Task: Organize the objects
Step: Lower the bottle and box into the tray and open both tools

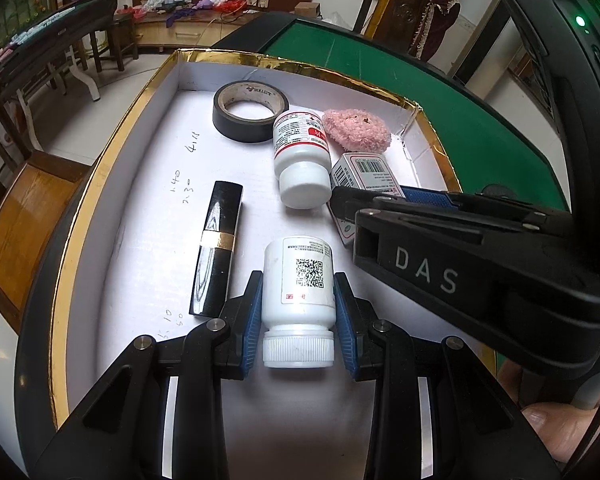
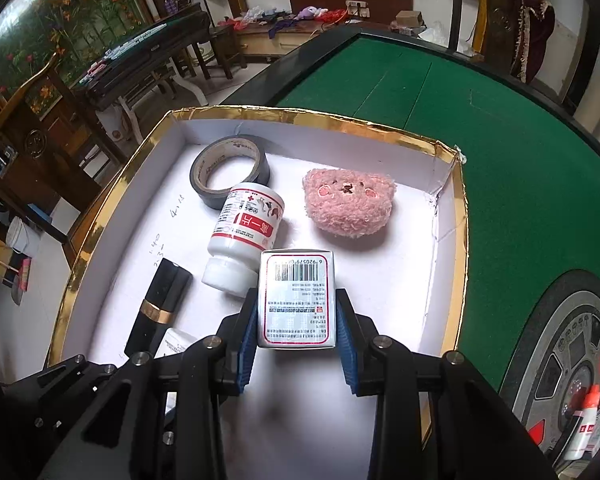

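A: Left wrist view: what do the left tongs (image 1: 298, 312) hold?
B: A white bottle (image 1: 299, 300), clamped at its stiff, slick body, cap nearest; light, inside the tray (image 1: 112, 152).
A: Right wrist view?
B: Right tongs (image 2: 297, 320), reaching level, pinch a crushable carton (image 2: 297, 300) by its sides.

- Two white pill bottles: one (image 1: 299, 304) with a QR code, one (image 1: 301, 156) with a red-banded label.
- One roll of black tape (image 1: 250, 110).
- One black lipstick tube (image 1: 217, 246) with a gold band.
- One pink plush bear face (image 2: 349, 203).
- One small barcode carton (image 2: 297, 300).
- One gold-rimmed white tray (image 1: 112, 152).
- Two grippers: left (image 1: 299, 316), right (image 2: 297, 320).
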Demonstrator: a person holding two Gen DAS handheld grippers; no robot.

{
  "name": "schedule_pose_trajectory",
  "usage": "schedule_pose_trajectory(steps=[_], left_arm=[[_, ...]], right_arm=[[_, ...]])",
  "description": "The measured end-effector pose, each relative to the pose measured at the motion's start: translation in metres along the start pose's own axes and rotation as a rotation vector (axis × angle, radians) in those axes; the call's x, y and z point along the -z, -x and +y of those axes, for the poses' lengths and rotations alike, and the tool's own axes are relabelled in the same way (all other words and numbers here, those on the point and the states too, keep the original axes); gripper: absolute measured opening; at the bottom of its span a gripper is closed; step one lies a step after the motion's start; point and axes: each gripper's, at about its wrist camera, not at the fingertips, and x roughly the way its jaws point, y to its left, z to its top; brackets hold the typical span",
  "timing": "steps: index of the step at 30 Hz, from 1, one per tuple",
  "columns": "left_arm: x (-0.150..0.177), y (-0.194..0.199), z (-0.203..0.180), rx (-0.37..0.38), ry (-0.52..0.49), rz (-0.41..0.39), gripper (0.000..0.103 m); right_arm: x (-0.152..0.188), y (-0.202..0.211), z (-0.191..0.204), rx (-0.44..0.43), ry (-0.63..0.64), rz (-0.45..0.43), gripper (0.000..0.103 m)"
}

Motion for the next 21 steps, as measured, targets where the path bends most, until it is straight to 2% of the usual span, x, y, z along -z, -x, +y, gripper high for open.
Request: schedule_pose_trajectory(steps=[8, 21], left_arm=[[-0.002, 0.001, 0.001, 0.001, 0.022, -0.001, 0.033], [-0.004, 0.017, 0.002, 0.000, 0.035, -0.060, 0.033]], right_arm=[[0.001, 0.002, -0.001, -0.010, -0.014, 0.011, 0.036], [0.009, 0.027, -0.012, -0.037, -0.056, -0.015, 0.036]])
